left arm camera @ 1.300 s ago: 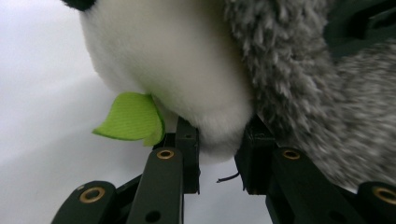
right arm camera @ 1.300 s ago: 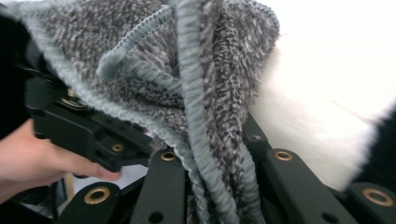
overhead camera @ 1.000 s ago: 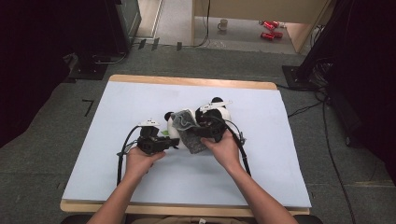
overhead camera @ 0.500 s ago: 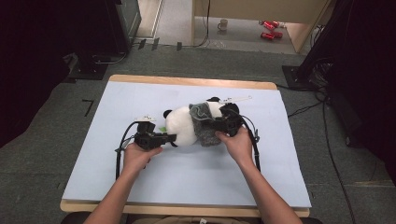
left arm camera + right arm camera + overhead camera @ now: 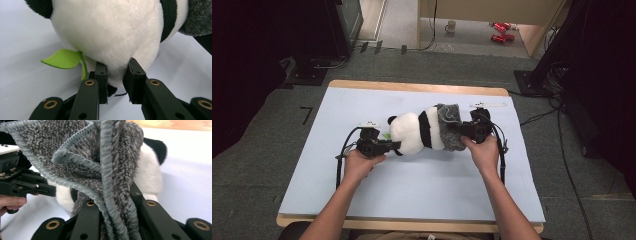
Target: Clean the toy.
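- The plush panda (image 5: pixel 414 132) lies on its side near the middle of the blue-covered bench (image 5: pixel 312 175), head toward the person's left, with a grey knitted garment (image 5: pixel 449 127) bunched over its lower body.
- The left gripper (image 5: pixel 384 146) has its jaws clenched on a pinch of white fur at the head, just beside the green felt leaf (image 5: pixel 63 58).
- The right gripper (image 5: pixel 464 131) has its jaws clamped on the garment's ribbed hem (image 5: pixel 107 177), folds bunched between them.
- The step in hand looks like working the garment along the body: one hand anchors, the other pulls.
- The next move likely calls for a steady pull along the body with the head held firm, so the fur does not slip free.
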The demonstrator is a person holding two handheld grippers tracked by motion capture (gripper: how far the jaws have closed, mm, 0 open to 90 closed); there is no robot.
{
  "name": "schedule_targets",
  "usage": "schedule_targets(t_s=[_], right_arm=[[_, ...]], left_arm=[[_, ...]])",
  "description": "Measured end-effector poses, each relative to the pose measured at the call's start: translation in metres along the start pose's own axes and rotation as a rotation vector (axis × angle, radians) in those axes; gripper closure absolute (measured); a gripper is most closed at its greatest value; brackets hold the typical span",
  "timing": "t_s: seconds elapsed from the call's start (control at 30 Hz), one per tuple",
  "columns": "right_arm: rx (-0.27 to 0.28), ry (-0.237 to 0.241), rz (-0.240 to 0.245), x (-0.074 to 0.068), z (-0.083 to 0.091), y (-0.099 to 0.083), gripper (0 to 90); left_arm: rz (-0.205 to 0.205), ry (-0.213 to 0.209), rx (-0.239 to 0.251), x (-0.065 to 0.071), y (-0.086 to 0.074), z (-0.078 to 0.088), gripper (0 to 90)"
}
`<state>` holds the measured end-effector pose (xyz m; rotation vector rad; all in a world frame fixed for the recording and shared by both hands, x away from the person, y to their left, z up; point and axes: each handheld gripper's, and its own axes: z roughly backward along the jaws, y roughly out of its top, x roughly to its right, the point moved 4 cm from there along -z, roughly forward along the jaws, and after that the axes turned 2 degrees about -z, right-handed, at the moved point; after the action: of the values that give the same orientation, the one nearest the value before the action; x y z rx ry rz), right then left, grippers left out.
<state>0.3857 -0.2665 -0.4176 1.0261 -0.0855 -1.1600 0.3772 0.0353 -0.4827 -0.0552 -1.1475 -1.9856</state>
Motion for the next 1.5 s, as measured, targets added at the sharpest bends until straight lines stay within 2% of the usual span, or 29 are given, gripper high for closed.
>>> schedule_targets(t_s=[0.07, 0.27, 0.37, 0.47, 0.6, 0.83, 1.5], right_arm=[[0.006, -0.025, 0.0, 0.005, 0.003, 0.0, 77.5], [0.0, -0.075, -0.053, 0.023, 0.01, -0.004, 77.8], [0.022, -0.047, -0.068, 0.022, 0.016, -0.001, 77.9], [0.051, 0.004, -0.079, 0.013, 0.021, 0.005, 77.9], [0.057, 0.062, -0.055, -0.006, 0.019, 0.01, 77.9], [-0.007, 0.115, 0.012, -0.037, -0.006, 0.008, 77.8], [-0.173, 0.208, 0.139, -0.095, -0.073, -0.01, 77.5]], left_arm=[[0.002, -0.003, -0.002, -0.001, 0.0, 0.0, 74.7], [0.007, 0.001, -0.013, -0.002, 0.0, -0.001, 74.8], [0.025, -0.011, -0.013, -0.003, -0.001, -0.001, 74.8], [0.024, -0.011, -0.014, -0.002, -0.001, -0.001, 74.9], [0.022, -0.003, -0.009, -0.001, -0.001, -0.001, 74.8], [0.004, 0.003, 0.01, 0.006, -0.002, -0.001, 74.8], [-0.003, 0.011, 0.043, 0.025, -0.014, 0.001, 74.8]])
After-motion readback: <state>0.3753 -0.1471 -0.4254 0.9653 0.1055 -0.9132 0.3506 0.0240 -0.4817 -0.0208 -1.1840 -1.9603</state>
